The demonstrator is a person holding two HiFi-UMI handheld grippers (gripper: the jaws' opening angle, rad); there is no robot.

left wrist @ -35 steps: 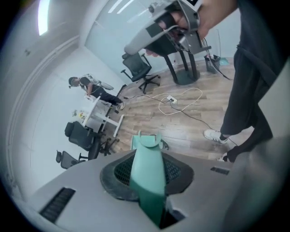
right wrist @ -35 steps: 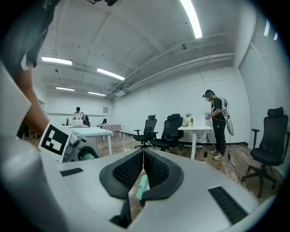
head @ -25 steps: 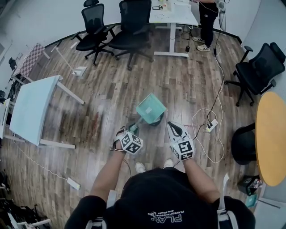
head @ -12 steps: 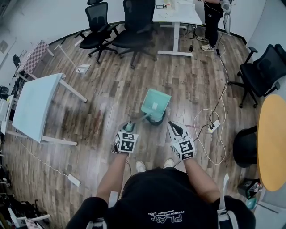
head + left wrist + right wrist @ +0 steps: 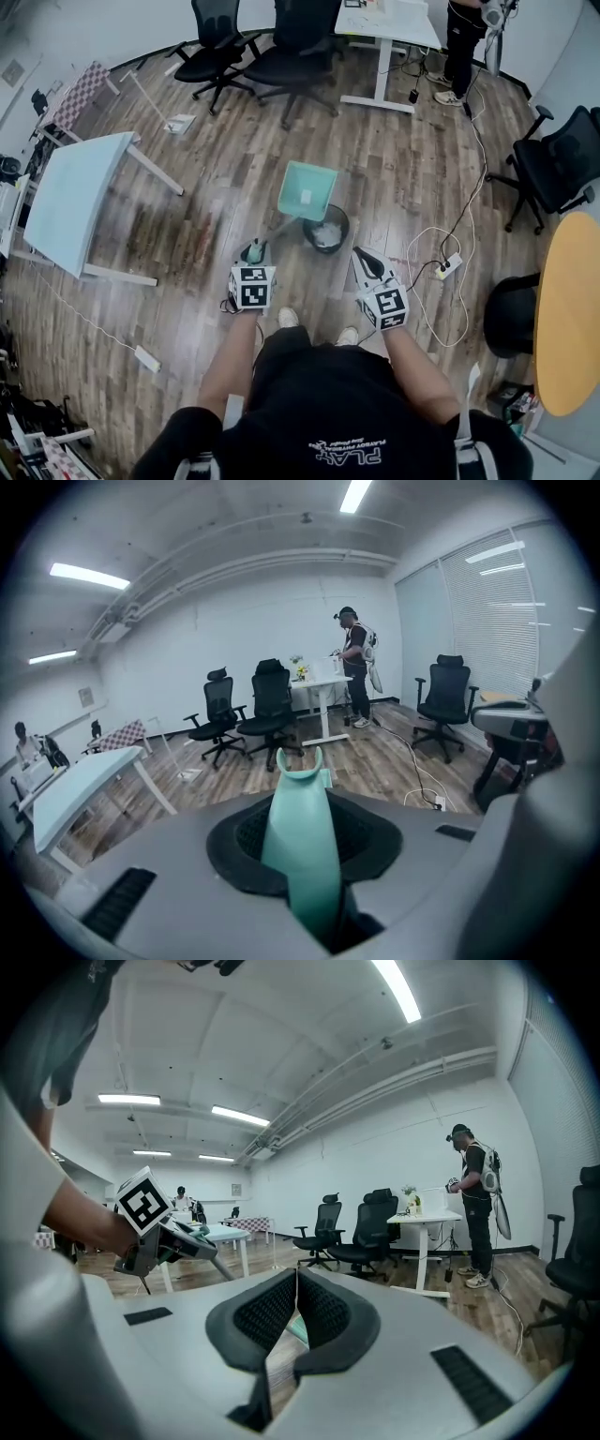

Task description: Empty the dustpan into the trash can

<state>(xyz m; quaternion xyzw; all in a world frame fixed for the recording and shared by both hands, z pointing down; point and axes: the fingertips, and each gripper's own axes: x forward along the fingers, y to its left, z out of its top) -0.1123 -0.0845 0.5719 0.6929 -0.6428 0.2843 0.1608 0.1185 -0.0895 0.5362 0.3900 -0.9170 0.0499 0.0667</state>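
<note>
**Dustpan held by the trash can, left gripper clamped on its handle**

In the head view, taking the top of the picture as 12 o'clock, the person stood at 6 o'clock on a wooden floor (image 5: 187, 253) with 1 gripper in each hand. The left gripper (image 5: 254, 253) pinched the handle of the teal dustpan (image 5: 307, 190). Its own view showed the handle standing between the 2 pads, gripped on both sides. From that grip the handle ran toward 2 o'clock to the pan. The pan turned its broad flat face to the camera, with a small pale patch at its middle.

The black trash can (image 5: 346, 223) stood at 5 o'clock of the pan, with the pan's near edge by the can's far rim. Whether the 2 touched could not be told. White litter (image 5: 325, 236) lay inside the can.

The right gripper (image 5: 362, 257) hung at 4 o'clock of the can, near it but apart from it. Its own view showed the pads pressed together at their tips with nothing between them.

Around them stood a pale blue table (image 5: 70, 202) at 9 o'clock and 2 black office chairs (image 5: 298, 47) at 12 o'clock. A white desk (image 5: 386, 21) stood at 1 o'clock with another person (image 5: 466, 42) beside it. A power strip (image 5: 448, 264) on a white cable lay at 3 o'clock of the can, and a round yellow table (image 5: 567, 309) sat at the picture's 3 o'clock edge
</note>
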